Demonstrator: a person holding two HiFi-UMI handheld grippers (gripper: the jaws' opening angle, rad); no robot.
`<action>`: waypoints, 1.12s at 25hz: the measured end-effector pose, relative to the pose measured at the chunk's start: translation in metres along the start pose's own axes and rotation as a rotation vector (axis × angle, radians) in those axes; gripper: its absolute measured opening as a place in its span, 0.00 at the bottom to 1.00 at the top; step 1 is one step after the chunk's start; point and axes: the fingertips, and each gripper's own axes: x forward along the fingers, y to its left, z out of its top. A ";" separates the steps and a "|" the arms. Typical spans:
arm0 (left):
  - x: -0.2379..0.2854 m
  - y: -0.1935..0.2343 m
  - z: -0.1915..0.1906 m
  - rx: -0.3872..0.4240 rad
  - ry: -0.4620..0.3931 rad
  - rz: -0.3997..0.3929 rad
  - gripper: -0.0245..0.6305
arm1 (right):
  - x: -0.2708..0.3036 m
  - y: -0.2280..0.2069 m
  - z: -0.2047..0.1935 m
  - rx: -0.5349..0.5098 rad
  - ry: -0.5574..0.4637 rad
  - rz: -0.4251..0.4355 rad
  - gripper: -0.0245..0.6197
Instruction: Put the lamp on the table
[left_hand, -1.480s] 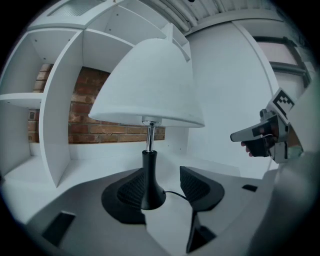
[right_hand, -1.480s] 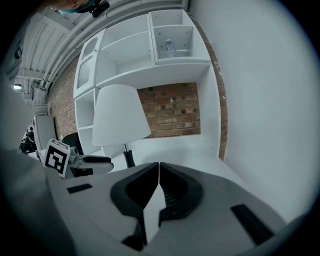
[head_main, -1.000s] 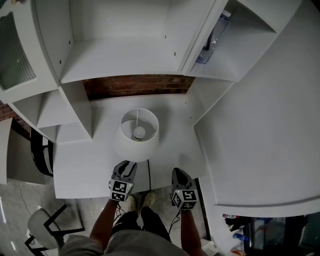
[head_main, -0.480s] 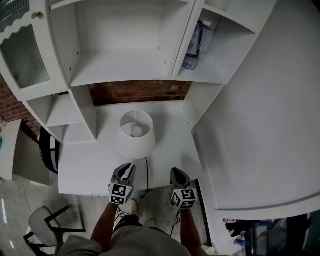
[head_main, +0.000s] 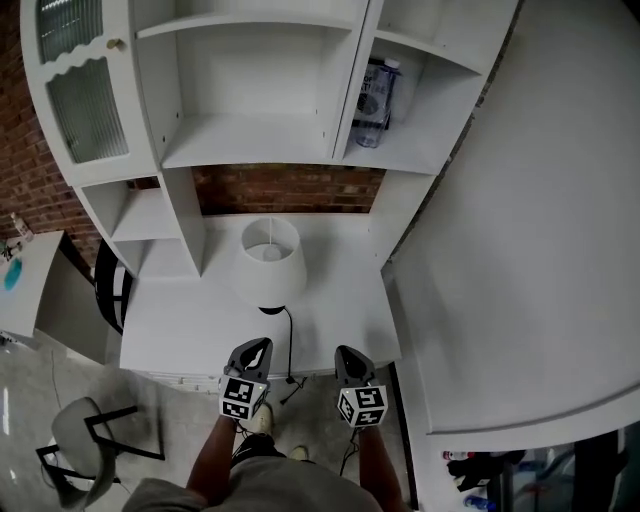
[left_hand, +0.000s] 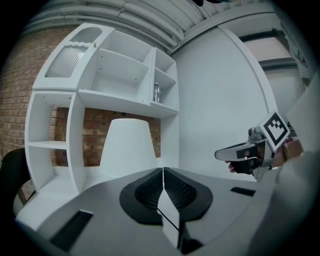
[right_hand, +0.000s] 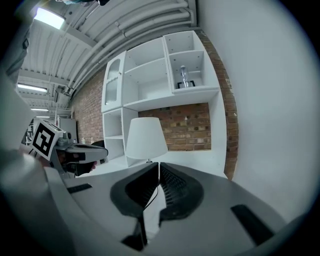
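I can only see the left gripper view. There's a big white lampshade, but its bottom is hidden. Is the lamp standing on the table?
Observer: Yes. In the head view the lamp stands upright on the white table, and no gripper touches it.
Operator: Does it have a wire?
Observer: Yes. A black cord runs from its base across the table and over the front edge.
Operator: Is the other gripper holding something?
Observer: No. In the right gripper view, the right gripper has its jaws together with nothing gripped.
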 end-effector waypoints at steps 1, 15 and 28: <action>-0.006 -0.004 0.001 -0.002 0.000 0.006 0.05 | -0.005 0.003 0.001 -0.005 -0.005 0.007 0.08; -0.084 -0.040 -0.005 -0.008 -0.012 0.093 0.04 | -0.069 0.044 -0.005 -0.012 -0.038 0.092 0.08; -0.121 -0.058 -0.003 -0.002 -0.030 0.110 0.04 | -0.099 0.062 -0.011 -0.022 -0.054 0.107 0.08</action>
